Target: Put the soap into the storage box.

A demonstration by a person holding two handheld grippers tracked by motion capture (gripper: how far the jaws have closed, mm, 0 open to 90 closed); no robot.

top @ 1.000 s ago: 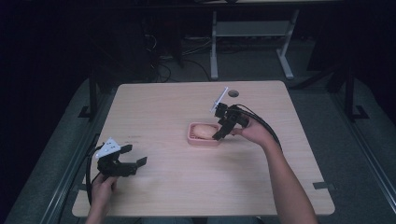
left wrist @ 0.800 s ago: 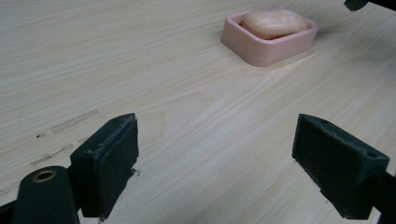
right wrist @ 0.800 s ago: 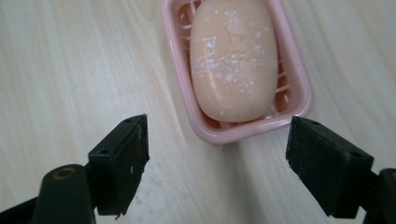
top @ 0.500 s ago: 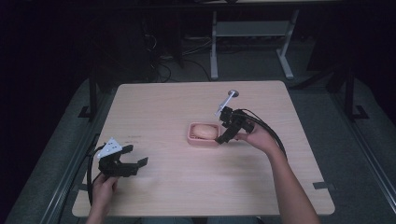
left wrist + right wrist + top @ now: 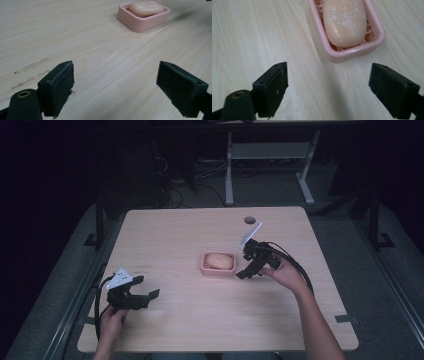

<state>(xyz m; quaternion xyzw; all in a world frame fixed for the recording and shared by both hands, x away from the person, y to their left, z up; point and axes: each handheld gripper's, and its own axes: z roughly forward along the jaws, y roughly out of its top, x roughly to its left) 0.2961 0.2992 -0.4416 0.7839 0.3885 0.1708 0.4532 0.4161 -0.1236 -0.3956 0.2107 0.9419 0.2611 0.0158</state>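
Observation:
A pink soap dish point(image 5: 205, 268) point(image 5: 140, 23) point(image 5: 380, 35) sits mid-table with a peach bar of soap point(image 5: 219, 261) point(image 5: 146, 8) point(image 5: 344, 21) lying in it. My right gripper point(image 5: 243, 273) point(image 5: 328, 88) hovers just right of the dish, apart from it; its jaws have just been opening and now stand wide with only bare wood between them. Near the table's front left, my left gripper point(image 5: 149, 294) point(image 5: 122, 88) rests low and open, pointing toward the dish with nothing between its pads.
The light wooden table point(image 5: 175, 235) has a dark round grommet hole point(image 5: 250, 220) near its far edge. A cable point(image 5: 295, 267) trails from the right gripper along the forearm. Metal desk legs point(image 5: 229, 170) stand on the dark floor beyond.
The right gripper has drawn back from over the dish to its right side, and its jaws have spread. The soap stays in the dish. The left gripper has kept still.

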